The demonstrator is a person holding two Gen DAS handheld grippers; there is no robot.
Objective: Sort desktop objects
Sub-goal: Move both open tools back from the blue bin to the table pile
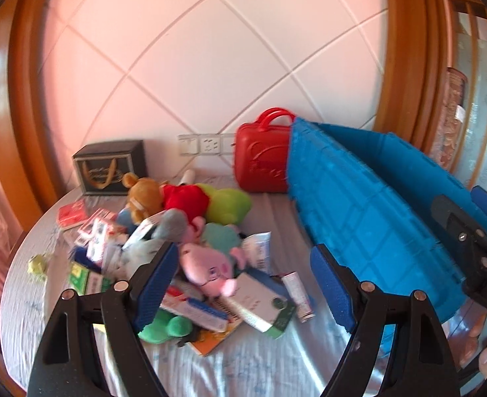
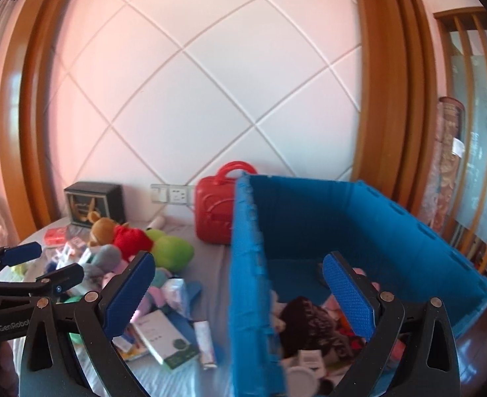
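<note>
- Left wrist view, nearest item: my left fingers (image 1: 243, 284), one pair, spread wide, nothing between the blue pads (image 1: 155, 284); they point down at the heap.
- Pink plush pig (image 1: 210, 269), one: just ahead of the left fingers and between them in line of sight, apart from both pads, long axis running roughly across the gap. My judgement: the left hand is nearer to it than the right.
- Heap on the bench (image 1: 243, 364): one bear in a red shirt (image 1: 164, 195), one green plush (image 1: 230, 203), one white-and-green carton (image 1: 260, 307), one small tube (image 1: 298, 292); small boxes and cards at left too blurred to count.
- Blue bin (image 1: 359, 218), one, to the right of the heap, just beside it.
- Red case (image 1: 260, 162), one, and dark box (image 1: 111, 165), one, at the back by the wall.
- Right wrist view, nearest item: my right fingers (image 2: 240, 294), one pair, wide apart and empty, astride the blue bin's near wall (image 2: 250, 281) without touching it.
- Bin contents: a dark fabric lump (image 2: 309, 324) and several small things, not countable.
- Left fingers appear at the left edge, over the heap.
</note>
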